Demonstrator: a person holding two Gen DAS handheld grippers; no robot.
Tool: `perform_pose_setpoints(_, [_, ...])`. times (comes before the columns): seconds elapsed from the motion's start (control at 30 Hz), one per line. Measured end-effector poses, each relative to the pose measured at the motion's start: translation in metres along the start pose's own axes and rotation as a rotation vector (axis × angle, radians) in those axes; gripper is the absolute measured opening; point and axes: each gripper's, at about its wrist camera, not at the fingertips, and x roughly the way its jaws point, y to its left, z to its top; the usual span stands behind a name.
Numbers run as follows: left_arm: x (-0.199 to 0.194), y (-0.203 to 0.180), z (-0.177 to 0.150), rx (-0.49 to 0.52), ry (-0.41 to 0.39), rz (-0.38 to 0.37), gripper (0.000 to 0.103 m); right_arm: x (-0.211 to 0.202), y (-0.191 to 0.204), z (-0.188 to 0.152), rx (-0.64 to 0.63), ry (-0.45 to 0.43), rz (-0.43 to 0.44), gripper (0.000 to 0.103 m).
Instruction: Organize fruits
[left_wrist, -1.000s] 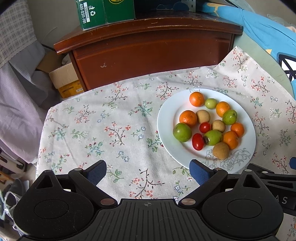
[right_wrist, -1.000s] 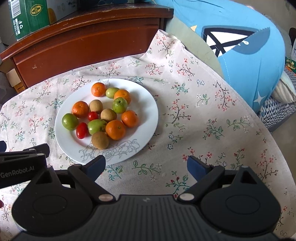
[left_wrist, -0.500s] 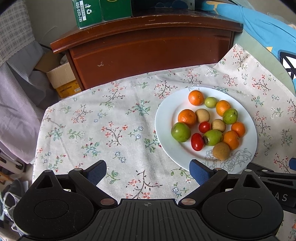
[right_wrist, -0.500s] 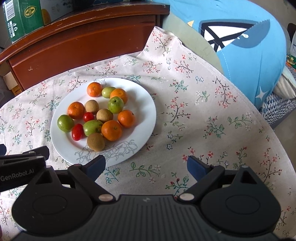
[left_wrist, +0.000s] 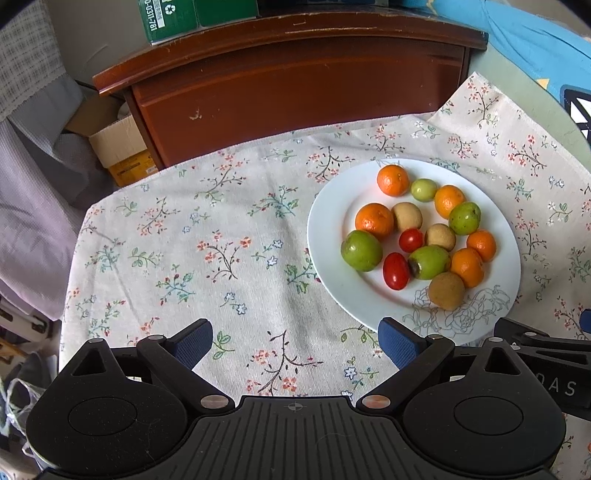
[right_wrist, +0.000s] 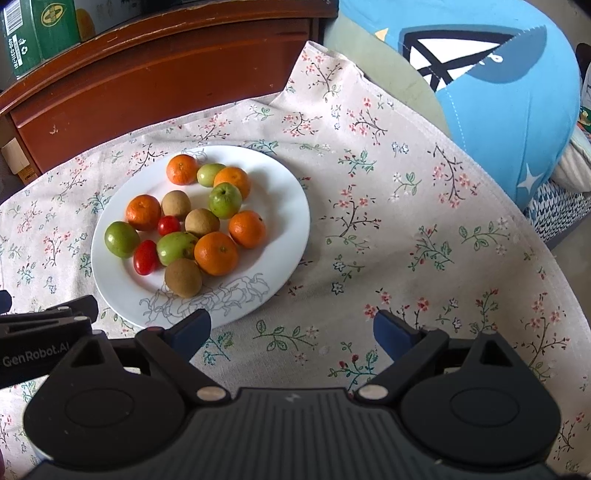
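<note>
**Both grippers spread, fruit piled on the plate**

I hold my left gripper (left_wrist: 294, 338) above the flowered tablecloth (left_wrist: 207, 236), its blue pads wide apart with nothing between them. My right gripper (right_wrist: 291, 330) is spread the same way and empty, its left pad over the near rim of the white plate (right_wrist: 288, 206). The plate sits mid-cloth, nearer the far edge by the wooden cabinet (left_wrist: 295, 81). All the fruit lies on it in one mixed cluster: oranges (right_wrist: 216, 253), green fruits (right_wrist: 225, 199), brown kiwis (right_wrist: 183, 277) and two red tomatoes (right_wrist: 145, 257), most touching their neighbours. A blue cushion (right_wrist: 509, 92) lies beyond the cloth's far right corner.
</note>
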Motion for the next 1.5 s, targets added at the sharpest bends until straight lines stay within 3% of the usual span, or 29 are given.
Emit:
perform_pose_setpoints(0.73, [-0.012,0.004,-0.008,0.018,-0.011,0.019,0.097,-0.009,0.002,-0.004,-0.019,-0.003,0.007,0.095])
perform_pose_setpoints(1.27, [-0.041,0.023,-0.039,-0.010,-0.027,0.007,0.097,-0.025,0.004,-0.030,-0.034,-0.035,0.096,0.095])
perform_pose_setpoints(1.5, [-0.052,0.042,-0.052,-0.062,-0.029,0.009,0.097,-0.019,0.007,-0.060,-0.019,-0.036,0.135,0.095])
